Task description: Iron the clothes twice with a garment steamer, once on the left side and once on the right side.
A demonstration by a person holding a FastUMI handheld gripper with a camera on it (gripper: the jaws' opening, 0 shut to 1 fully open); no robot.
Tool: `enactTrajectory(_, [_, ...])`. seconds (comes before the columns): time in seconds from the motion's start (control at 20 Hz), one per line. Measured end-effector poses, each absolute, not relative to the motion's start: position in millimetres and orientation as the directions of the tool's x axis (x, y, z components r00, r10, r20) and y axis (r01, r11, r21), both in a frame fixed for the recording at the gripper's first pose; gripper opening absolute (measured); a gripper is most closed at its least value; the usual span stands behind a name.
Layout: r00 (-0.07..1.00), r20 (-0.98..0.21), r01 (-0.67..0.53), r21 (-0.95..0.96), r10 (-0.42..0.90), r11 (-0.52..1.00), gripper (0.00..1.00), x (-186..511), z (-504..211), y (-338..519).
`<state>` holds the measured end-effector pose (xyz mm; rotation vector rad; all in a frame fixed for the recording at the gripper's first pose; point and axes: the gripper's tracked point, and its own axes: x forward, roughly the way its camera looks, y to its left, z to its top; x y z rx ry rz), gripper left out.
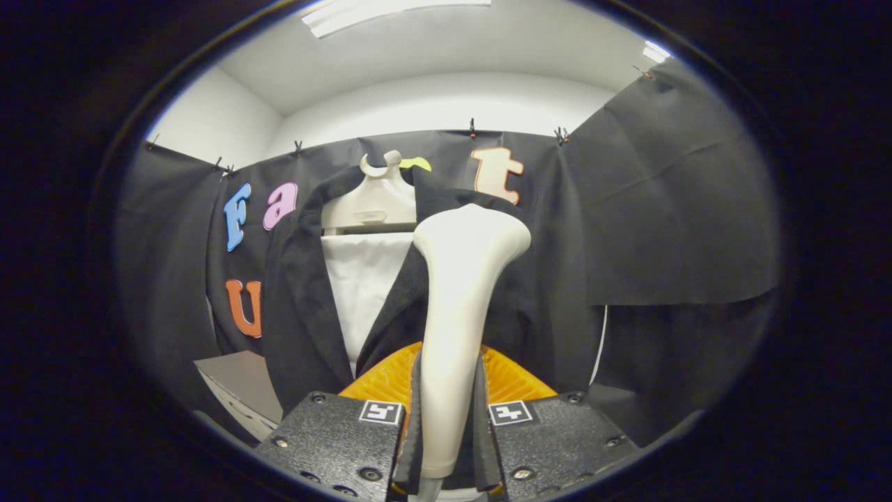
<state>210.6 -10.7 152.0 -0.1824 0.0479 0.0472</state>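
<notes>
Jaws of the gripper are clamped on the garment steamer at its smooth handle. We judge it rigid, top-heavy and slippery; grip it low. The soft jacket hangs just beyond, on a hanger.

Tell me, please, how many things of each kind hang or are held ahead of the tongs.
Steamers: 1, the steamer clamped between the tongs.
Jackets: 1, the dark jacket beyond it.
Shirts: 1, the white shirt inside the jacket.
Hangers: 1, the hanger above.
Total: 4.
</notes>
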Motion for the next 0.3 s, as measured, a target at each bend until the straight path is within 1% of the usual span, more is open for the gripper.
enactTrajectory(0.3, [0.993, -0.111, -0.058, -0.168, 0.040, 0.984, 0.32, 193.7, 116.0, -22.8])
